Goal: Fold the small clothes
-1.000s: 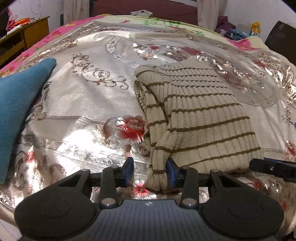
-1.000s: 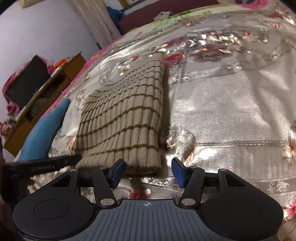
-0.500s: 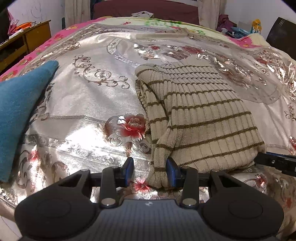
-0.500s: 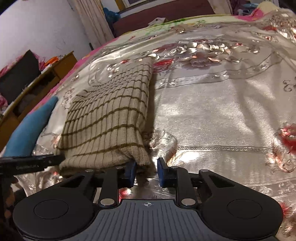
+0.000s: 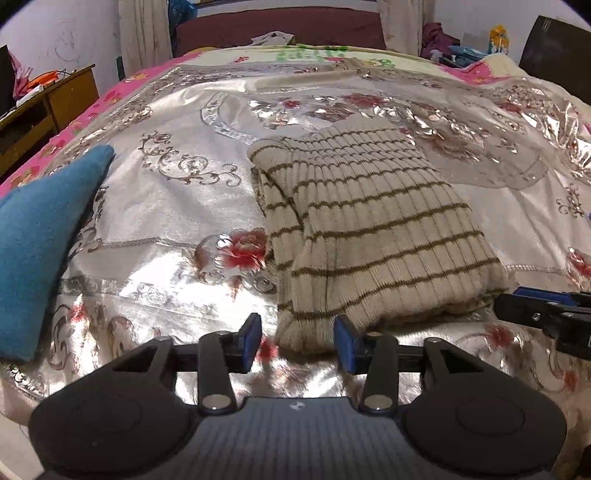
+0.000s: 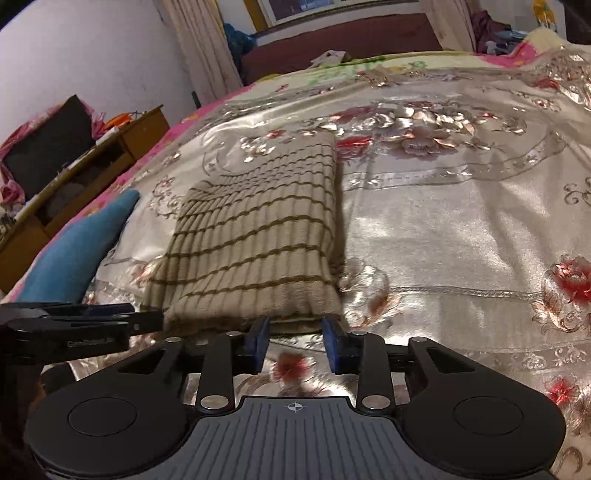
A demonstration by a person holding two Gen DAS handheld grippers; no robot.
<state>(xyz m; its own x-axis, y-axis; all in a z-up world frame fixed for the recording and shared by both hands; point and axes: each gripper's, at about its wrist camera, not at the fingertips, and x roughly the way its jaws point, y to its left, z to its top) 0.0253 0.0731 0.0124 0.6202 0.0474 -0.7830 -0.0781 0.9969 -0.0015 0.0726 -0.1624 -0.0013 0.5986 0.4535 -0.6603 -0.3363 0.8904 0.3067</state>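
A folded beige sweater with brown stripes (image 5: 369, 229) lies on the shiny floral bedspread (image 5: 166, 206). My left gripper (image 5: 297, 332) is at the sweater's near left corner. Its jaws are opening, and the corner sits loosely between them without being pressed. In the right wrist view the sweater (image 6: 258, 240) lies just ahead of my right gripper (image 6: 295, 334). Those jaws are opening too, at the near right edge of the fold, with nothing gripped. Each gripper shows in the other's view: the right one (image 5: 535, 314) and the left one (image 6: 92, 317).
A blue cloth (image 5: 40, 236) lies on the bed left of the sweater. A wooden cabinet (image 5: 48, 107) stands beyond the bed's left side, with a dark headboard (image 5: 280, 26) at the far end. Bare bedspread (image 6: 461, 229) stretches to the sweater's right.
The left jaws have widened around the sweater's corner. The right jaws narrowed at the sweater's edge, then parted again. Both grippers have drawn back a little, and the sweater stays flat.
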